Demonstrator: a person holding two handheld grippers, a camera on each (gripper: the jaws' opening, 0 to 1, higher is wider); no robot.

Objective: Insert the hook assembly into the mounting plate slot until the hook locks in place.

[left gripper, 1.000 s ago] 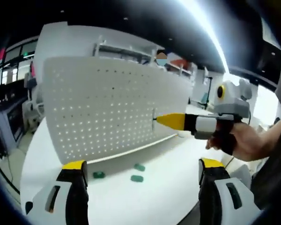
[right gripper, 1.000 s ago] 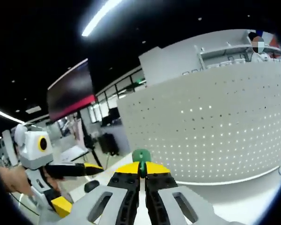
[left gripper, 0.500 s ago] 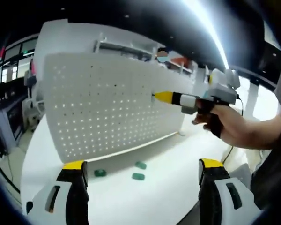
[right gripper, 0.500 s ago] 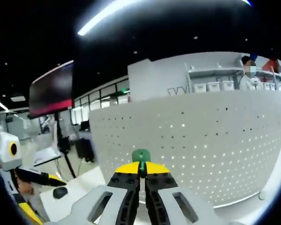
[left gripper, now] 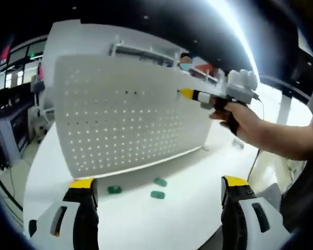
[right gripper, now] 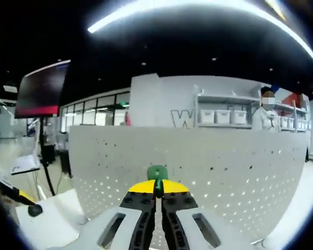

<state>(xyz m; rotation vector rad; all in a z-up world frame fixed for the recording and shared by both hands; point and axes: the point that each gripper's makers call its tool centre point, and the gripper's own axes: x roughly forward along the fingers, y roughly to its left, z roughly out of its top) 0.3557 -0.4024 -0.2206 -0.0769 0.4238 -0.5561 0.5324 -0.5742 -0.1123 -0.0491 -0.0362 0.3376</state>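
The green hook (right gripper: 157, 172) sits pinched between the closed yellow-tipped jaws of the right gripper (right gripper: 157, 194), its rounded head poking out just in front of the white perforated mounting plate (right gripper: 198, 172), which stands upright on a white table (left gripper: 146, 219). In the left gripper view, a hand (left gripper: 240, 117) holds that right gripper's tip against the upper part of the plate. The left gripper (left gripper: 156, 185) hovers low with jaws spread wide, holding nothing. Three small green pieces (left gripper: 157, 195) lie on the table near the plate's base.
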